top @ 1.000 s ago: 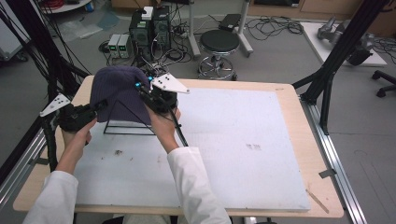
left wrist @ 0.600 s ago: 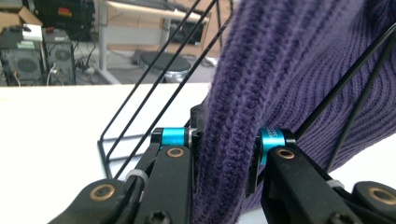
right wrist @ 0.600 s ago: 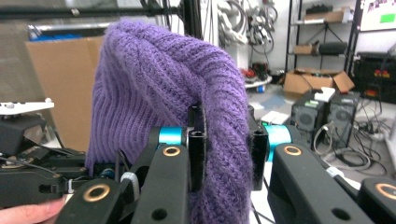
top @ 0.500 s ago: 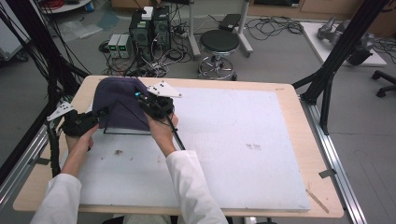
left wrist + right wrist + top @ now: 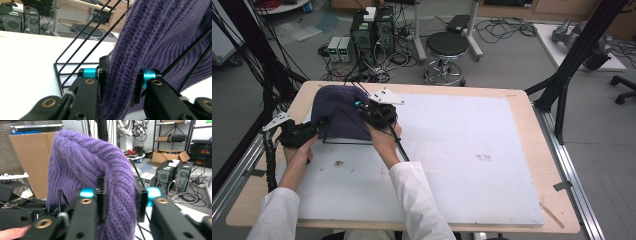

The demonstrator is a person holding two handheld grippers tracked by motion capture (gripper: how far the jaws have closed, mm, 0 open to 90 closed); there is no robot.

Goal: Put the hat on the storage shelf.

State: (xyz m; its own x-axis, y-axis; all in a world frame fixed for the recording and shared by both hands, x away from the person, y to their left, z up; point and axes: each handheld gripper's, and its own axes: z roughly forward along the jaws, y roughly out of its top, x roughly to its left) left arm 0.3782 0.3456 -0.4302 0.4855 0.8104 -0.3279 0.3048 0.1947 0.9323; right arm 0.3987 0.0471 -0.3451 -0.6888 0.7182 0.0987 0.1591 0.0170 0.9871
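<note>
Both forearms, in white sleeves, come up from the bottom of the high view toward the far left part of the tabletop. The left hand (image 5: 301, 156) holds the black left gripper (image 5: 321, 123) low, pointing right, its black fingers (image 5: 103, 82) closed on a fold of purple ribbed knit fabric (image 5: 155, 42). The right hand (image 5: 383, 139) holds the black right gripper (image 5: 360, 106) pointing away and left, its fingers (image 5: 101, 197) pinching the same knit.
</note>
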